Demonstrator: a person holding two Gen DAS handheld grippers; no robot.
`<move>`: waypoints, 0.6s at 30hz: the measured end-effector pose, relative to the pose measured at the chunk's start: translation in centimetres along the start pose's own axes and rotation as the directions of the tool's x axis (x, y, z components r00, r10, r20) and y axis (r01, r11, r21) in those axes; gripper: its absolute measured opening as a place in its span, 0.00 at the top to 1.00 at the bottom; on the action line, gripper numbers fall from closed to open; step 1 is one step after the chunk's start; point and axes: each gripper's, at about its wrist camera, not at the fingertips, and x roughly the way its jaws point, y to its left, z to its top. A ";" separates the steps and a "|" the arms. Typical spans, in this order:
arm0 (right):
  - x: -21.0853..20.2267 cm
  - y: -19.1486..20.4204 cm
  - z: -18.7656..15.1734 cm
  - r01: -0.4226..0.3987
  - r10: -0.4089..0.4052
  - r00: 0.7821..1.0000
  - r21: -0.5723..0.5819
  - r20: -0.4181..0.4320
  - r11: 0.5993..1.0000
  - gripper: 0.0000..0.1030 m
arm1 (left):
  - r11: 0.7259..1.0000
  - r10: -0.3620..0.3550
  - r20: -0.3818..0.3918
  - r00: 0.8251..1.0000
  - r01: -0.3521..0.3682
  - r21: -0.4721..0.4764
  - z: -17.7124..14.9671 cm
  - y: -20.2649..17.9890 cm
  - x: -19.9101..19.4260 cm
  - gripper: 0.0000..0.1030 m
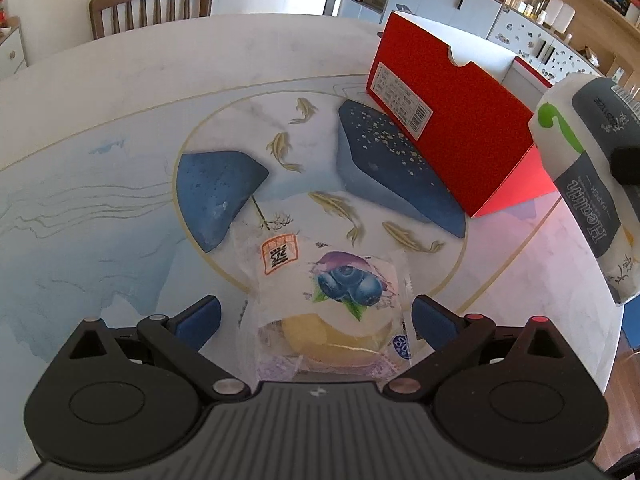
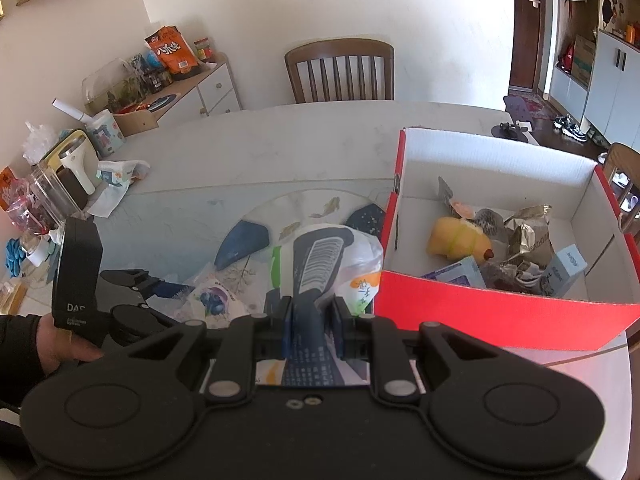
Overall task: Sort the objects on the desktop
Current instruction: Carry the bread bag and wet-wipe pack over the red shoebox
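Blueberry cake pack [image 1: 324,304] lies on the desk [image 1: 120,208] between our left gripper [image 1: 316,316]'s wide jaws, untouched; slick wrapper may slip on closing. Right gripper [image 2: 312,320] clamps the tissue pack [image 2: 320,256], red box [image 2: 500,304] at 3 o'clock, so it could clip the wall.

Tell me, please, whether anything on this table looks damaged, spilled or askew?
Nothing looks spilled or damaged. The blueberry snack packet lies flat between the open left gripper; the right gripper grips the tissue pack beside the red box.
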 end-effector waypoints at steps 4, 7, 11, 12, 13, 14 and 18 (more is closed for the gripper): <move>0.1 0.1 0.0 0.000 0.000 1.000 -0.002 -0.001 1.000 0.82 | 1.000 -0.003 0.014 1.000 0.002 0.015 0.1 -0.2 -0.3 0.24; 0.1 0.1 0.0 -0.002 0.002 1.000 -0.005 -0.001 1.000 0.82 | 1.000 -0.012 0.015 1.000 0.012 0.018 0.3 -0.4 -0.3 0.35; 0.0 0.1 0.1 -0.001 0.001 1.000 -0.009 0.001 1.000 0.82 | 1.000 -0.025 0.032 0.999 0.026 -0.002 0.1 -0.3 -0.6 0.41; 0.0 0.1 0.1 -0.001 0.001 1.000 -0.010 0.001 1.000 0.82 | 1.000 -0.029 0.034 0.999 0.030 -0.008 0.1 -0.2 -0.7 0.42; 0.0 0.1 0.1 0.000 0.000 1.000 -0.010 0.002 1.000 0.82 | 0.999 -0.033 0.036 0.999 0.034 -0.013 0.1 -0.2 -0.8 0.42; 0.0 0.1 0.1 -0.001 0.001 1.000 -0.009 0.002 1.000 0.82 | 0.999 -0.037 0.039 0.999 0.038 -0.018 0.1 -0.2 -1.0 0.42; -0.3 -0.2 0.5 -0.001 0.001 1.000 -0.012 0.009 1.000 0.82 | 0.998 -0.059 0.060 0.996 0.061 -0.033 0.4 -0.4 -2.1 0.42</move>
